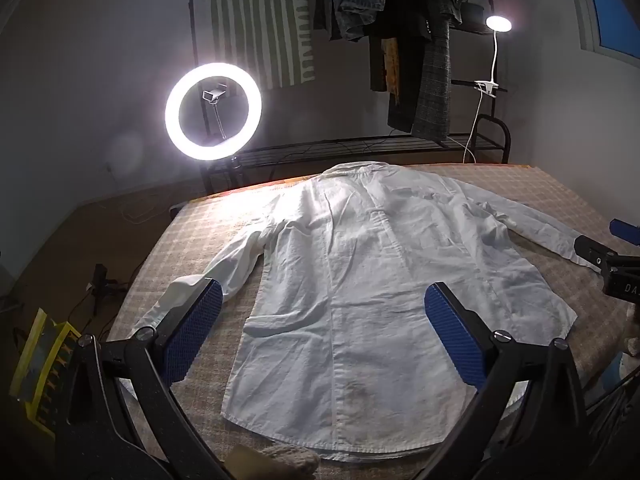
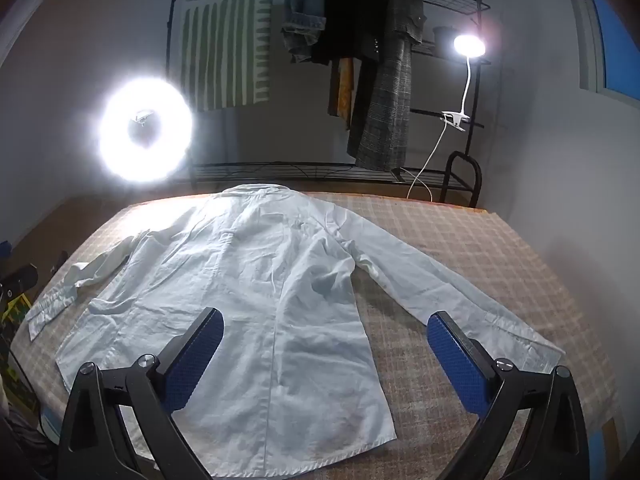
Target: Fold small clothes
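Observation:
A white long-sleeved shirt [image 1: 360, 264] [image 2: 240, 280] lies spread flat, back up, on a checked beige table [image 1: 520, 188] [image 2: 480, 248], collar at the far edge and hem near me. Its sleeves run out to both sides. My left gripper [image 1: 324, 332] hovers over the lower left half of the shirt, jaws wide open with nothing between its blue pads [image 1: 196, 336]. My right gripper [image 2: 324, 352] hangs above the shirt's right hem and right sleeve, also wide open and empty. The right gripper's tip [image 1: 612, 256] shows at the right edge of the left wrist view.
A lit ring light [image 1: 213, 111] [image 2: 145, 133] stands behind the table's far left. A black clothes rack [image 1: 400, 40] with hanging garments and a clip lamp [image 1: 498, 24] [image 2: 469, 45] stands behind the far edge. A yellow bag [image 1: 40, 364] and cables lie on the floor at left.

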Available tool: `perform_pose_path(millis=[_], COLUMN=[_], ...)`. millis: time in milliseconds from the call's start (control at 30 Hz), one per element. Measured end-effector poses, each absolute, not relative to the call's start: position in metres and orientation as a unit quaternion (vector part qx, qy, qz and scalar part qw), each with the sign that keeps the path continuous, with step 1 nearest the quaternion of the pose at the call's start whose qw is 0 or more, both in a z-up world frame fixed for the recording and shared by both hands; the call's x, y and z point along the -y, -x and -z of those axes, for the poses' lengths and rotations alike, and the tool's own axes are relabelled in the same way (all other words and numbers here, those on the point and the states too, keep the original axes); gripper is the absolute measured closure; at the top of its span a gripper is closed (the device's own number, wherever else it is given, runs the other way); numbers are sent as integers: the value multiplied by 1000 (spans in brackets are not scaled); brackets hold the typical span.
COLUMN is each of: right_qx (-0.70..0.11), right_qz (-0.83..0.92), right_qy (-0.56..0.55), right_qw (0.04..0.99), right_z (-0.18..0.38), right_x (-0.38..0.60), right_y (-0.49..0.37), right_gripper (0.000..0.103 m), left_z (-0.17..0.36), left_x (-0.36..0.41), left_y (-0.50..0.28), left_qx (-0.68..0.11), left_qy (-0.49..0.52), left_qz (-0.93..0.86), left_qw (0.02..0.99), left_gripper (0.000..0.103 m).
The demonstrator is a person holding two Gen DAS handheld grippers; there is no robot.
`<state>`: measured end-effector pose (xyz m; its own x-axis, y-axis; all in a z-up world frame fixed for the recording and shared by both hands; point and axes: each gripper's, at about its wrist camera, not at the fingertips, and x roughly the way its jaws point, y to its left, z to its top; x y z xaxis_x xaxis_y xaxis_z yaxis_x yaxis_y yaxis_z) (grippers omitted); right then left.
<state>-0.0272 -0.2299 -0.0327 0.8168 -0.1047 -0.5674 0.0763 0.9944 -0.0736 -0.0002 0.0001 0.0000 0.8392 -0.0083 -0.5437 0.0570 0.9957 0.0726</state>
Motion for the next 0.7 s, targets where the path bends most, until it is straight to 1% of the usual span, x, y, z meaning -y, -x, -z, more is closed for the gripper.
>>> perform_pose_path(millis=[700], right_qx=[-298], right_qz=[45], right_qy=[22], right_qw=[953], right_z=[33], right_x=[229], right_y=[27], right_gripper=[0], left_z=[-3], left_x=[0], left_y=[0], left_qx=[-280], left_qy=[-49], left_qz=[11], left_qw=[959], left_gripper=[0])
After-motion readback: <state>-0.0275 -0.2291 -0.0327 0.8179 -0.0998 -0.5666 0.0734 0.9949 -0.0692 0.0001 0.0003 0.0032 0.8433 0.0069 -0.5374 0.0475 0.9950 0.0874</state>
